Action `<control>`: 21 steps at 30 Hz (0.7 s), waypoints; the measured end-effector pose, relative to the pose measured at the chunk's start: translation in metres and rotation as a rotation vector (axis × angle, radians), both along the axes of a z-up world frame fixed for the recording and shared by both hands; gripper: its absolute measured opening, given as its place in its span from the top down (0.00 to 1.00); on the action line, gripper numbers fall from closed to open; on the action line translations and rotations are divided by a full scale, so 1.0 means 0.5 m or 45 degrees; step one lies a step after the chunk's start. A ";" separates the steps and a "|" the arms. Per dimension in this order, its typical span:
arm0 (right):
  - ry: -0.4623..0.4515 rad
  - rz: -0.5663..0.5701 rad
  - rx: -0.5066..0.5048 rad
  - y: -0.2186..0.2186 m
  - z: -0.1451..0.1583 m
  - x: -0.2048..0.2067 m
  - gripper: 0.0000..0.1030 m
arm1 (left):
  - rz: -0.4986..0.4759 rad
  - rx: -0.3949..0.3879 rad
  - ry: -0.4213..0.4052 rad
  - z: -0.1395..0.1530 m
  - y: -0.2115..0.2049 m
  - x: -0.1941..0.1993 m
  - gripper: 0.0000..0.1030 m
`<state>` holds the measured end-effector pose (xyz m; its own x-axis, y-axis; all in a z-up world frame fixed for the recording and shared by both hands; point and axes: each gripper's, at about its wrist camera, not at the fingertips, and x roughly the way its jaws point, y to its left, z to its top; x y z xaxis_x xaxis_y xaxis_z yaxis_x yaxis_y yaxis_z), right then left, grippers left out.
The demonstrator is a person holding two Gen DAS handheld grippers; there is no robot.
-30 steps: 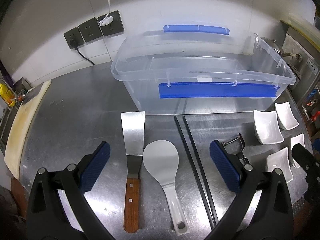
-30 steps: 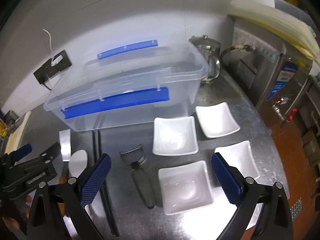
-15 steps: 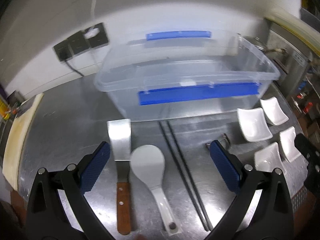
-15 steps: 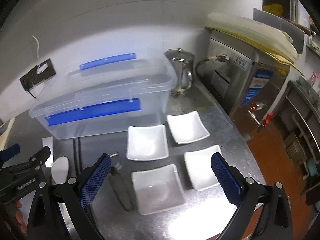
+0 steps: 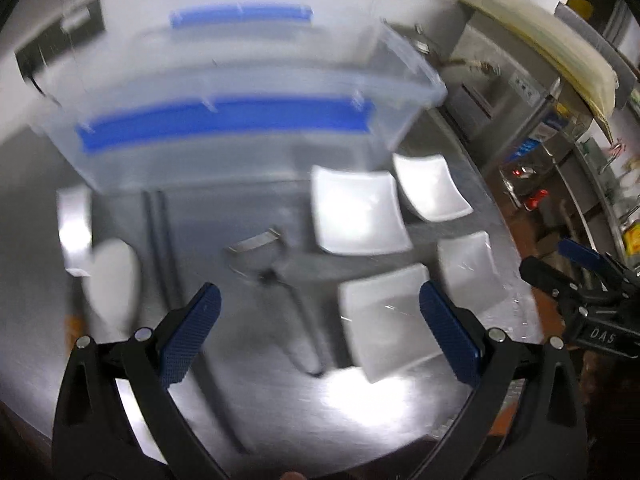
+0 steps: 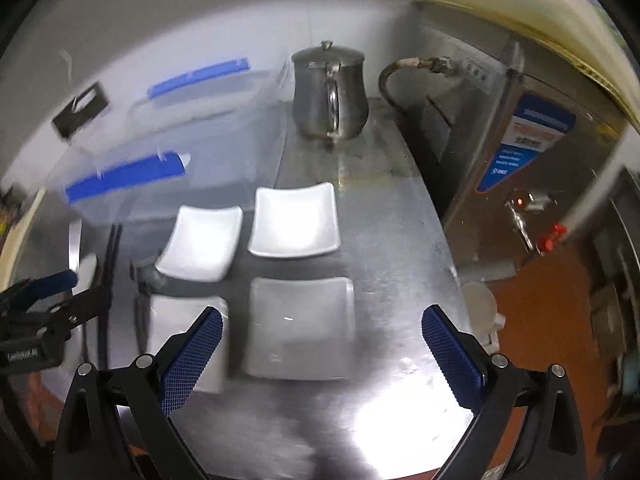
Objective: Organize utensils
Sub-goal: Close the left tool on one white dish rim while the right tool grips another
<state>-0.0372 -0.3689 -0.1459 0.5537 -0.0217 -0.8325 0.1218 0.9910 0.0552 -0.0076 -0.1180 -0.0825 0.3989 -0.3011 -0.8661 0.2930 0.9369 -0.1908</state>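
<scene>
My left gripper (image 5: 320, 334) is open and empty above the steel counter (image 5: 256, 392). A black-handled peeler (image 5: 280, 280) lies just ahead of it. Black chopsticks (image 5: 160, 240), a white rice paddle (image 5: 114, 280) and a metal spatula (image 5: 74, 224) lie further left. A clear plastic bin with blue handles (image 5: 224, 120) stands behind them. My right gripper (image 6: 320, 344) is open and empty over several white square dishes (image 6: 300, 328). The bin (image 6: 160, 160) and chopsticks (image 6: 110, 252) show at its left.
A steel kettle (image 6: 330, 92) stands at the back of the counter. A steel water boiler (image 6: 520, 152) stands right of it. The counter's right edge drops to an orange floor (image 6: 540, 320). Wall sockets (image 5: 60, 40) sit behind the bin.
Both grippers have swung to the right. The left view now centres on the peeler and dishes; the right view now shows the kettle and boiler. Both stay open.
</scene>
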 end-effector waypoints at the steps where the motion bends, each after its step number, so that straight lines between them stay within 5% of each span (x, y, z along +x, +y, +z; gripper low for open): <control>1: 0.003 0.027 0.013 -0.010 -0.004 -0.001 0.04 | 0.004 0.000 0.028 -0.011 -0.010 -0.002 0.07; 6: 0.006 0.102 0.121 -0.056 -0.029 0.014 0.04 | 0.091 -0.093 -0.007 -0.016 -0.020 -0.045 0.07; 10: 0.130 0.115 0.121 -0.056 -0.048 0.037 0.04 | 0.046 -0.046 -0.129 0.007 -0.048 -0.062 0.07; 13: 0.217 0.060 0.129 -0.065 -0.072 0.040 0.06 | -0.011 -0.102 -0.090 0.014 -0.079 -0.055 0.07; 17: 0.278 0.019 0.198 -0.089 -0.095 0.037 0.33 | -0.052 -0.156 -0.020 0.001 -0.119 -0.036 0.07; 21: 0.290 0.027 0.258 -0.097 -0.105 0.036 0.33 | -0.093 -0.213 0.096 -0.026 -0.149 -0.025 0.07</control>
<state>-0.0193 -0.4174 -0.1985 0.3506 0.1672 -0.9215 0.1332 0.9650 0.2258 -0.0202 -0.1926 -0.0954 0.3066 -0.4691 -0.8283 0.3379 0.8671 -0.3660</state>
